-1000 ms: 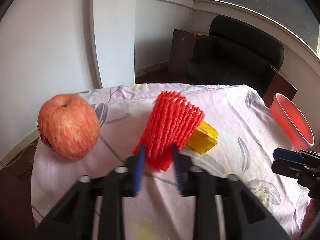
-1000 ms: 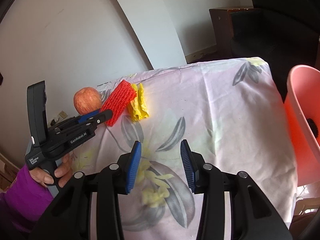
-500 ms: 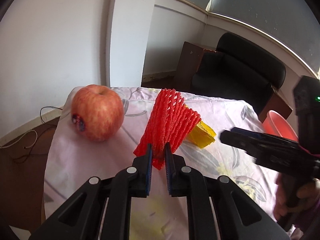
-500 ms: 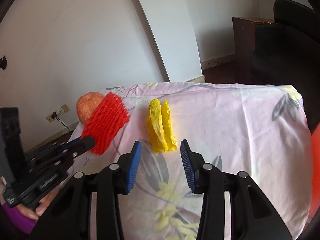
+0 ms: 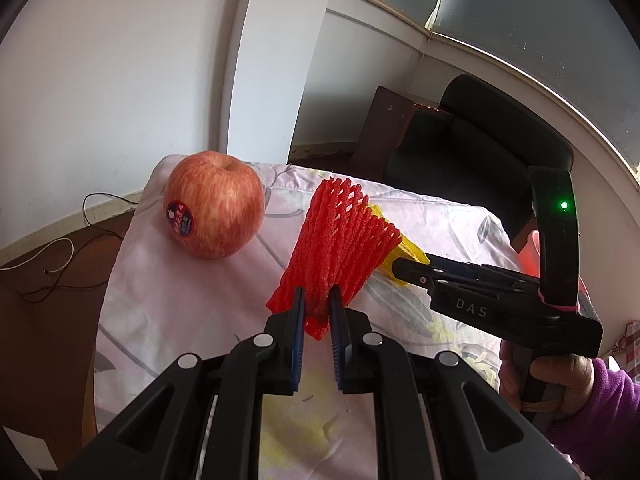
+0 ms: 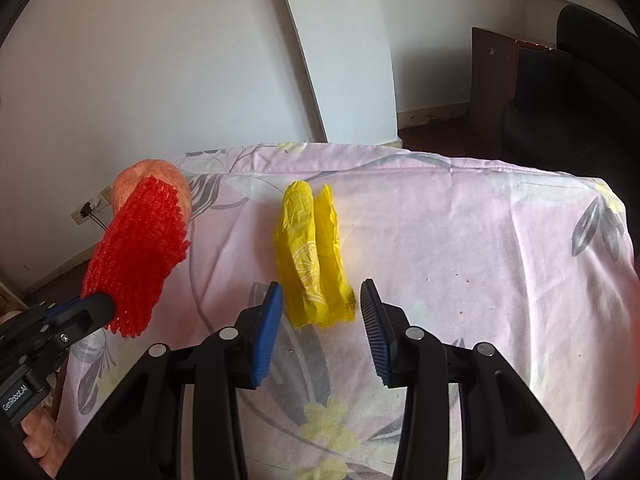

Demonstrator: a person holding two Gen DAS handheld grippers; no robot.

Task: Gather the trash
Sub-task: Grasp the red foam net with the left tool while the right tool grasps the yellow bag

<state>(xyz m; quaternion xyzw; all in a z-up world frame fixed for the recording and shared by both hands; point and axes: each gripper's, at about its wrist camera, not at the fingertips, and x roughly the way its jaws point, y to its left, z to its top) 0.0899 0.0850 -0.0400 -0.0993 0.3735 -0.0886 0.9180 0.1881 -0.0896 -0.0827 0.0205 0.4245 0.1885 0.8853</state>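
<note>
Left wrist view is showing the left gripper (image 5: 317,310) pinching the red net (image 5: 340,240) beside an apple (image 5: 214,205). Right wrist view is showing the right gripper (image 6: 322,300) spread around yellow paper (image 6: 310,252).

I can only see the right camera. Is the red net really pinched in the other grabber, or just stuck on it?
Observer: Pinched. The left camera shows the left gripper with both fingers closed on the red net at its bottom end.
Operator: Is the round thing behind it an apple?
Observer: Yes, it's an apple, with a small dark sticker on its side.
Operator: Does my grabber have a light?
Observer: Yes, a green light glows on the upright back part of the right gripper.
</note>
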